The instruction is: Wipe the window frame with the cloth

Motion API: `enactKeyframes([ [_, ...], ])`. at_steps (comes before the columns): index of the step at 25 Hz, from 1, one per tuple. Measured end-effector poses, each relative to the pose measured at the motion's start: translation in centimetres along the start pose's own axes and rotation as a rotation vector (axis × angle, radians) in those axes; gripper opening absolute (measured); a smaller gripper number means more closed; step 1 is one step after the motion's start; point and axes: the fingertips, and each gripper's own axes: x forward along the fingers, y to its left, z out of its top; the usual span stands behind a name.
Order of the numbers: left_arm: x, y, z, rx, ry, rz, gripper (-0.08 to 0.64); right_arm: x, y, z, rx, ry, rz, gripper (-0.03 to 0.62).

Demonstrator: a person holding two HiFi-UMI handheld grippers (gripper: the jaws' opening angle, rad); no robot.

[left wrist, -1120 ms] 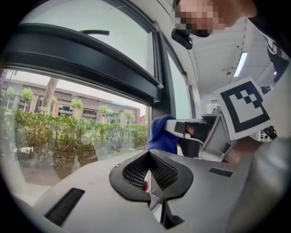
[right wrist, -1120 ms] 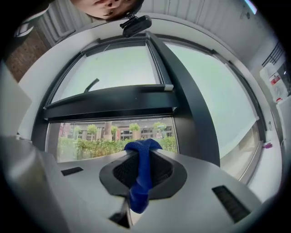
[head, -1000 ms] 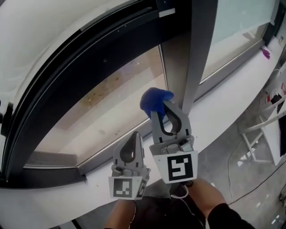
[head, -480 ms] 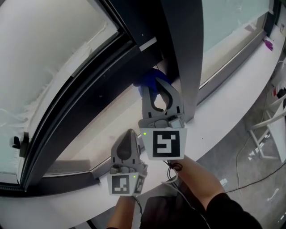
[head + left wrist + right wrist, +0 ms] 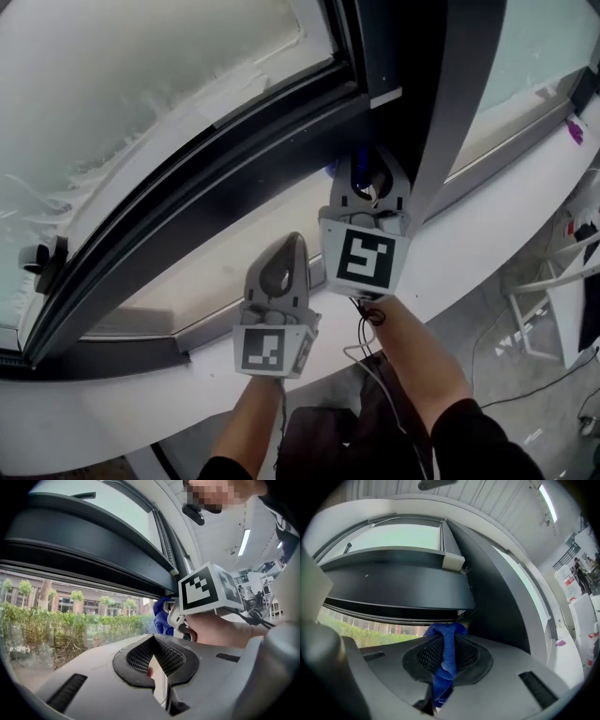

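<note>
The dark window frame (image 5: 234, 155) sweeps across the head view from lower left to upper right and meets a dark upright (image 5: 441, 94) near the middle. Pale glass (image 5: 141, 66) lies above the frame, and a second pane below it looks out on hedges and buildings in the left gripper view. A white sill (image 5: 112, 417) runs along the bottom of the window, curving up to the right past the upright. Both grippers are held over the sill and point into the window. The right gripper (image 5: 373, 171) is the higher one, reaching into the corner where the frame meets the upright; its jaws are clamped on the cloth (image 5: 446, 653). The left gripper (image 5: 285, 253) sits just beside it, lower and to its left. Its jaw tips are together with nothing between them, and it touches neither the frame nor the cloth. The blue cloth runs down between the right gripper's pads. Its bunched end sticks out past the tips, up against the lower edge of the frame. From the head view only a blue sliver shows at the gripper's left side.
</note>
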Motion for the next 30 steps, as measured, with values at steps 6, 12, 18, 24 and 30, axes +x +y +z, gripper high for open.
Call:
enactKeyframes([
  [6, -0.4, 0.0, 0.7, -0.018, 0.000, 0.002, 0.005, 1.0, 0.4, 0.6, 0.051, -0.072, 0.000, 0.023],
  [12, 0.1, 0.9, 1.7, -0.035, -0.030, 0.022, 0.005, 1.1, 0.8, 1.4, 0.061, -0.101, 0.036, 0.023],
  [18, -2.0, 2.9, 2.0, -0.087, -0.036, 0.076, 0.005, 0.9, 1.4, 1.7, 0.065, -0.096, 0.033, 0.023],
  [24, -4.2, 4.7, 1.4, -0.135, -0.012, 0.136, 0.005, -0.2, 4.4, 1.4, 0.026, -0.050, 0.100, 0.023],
  [30, -6.5, 6.0, 1.2, -0.148, -0.009, 0.177, 0.005, -1.2, 8.1, 2.5, 0.037, -0.077, 0.173, 0.023],
])
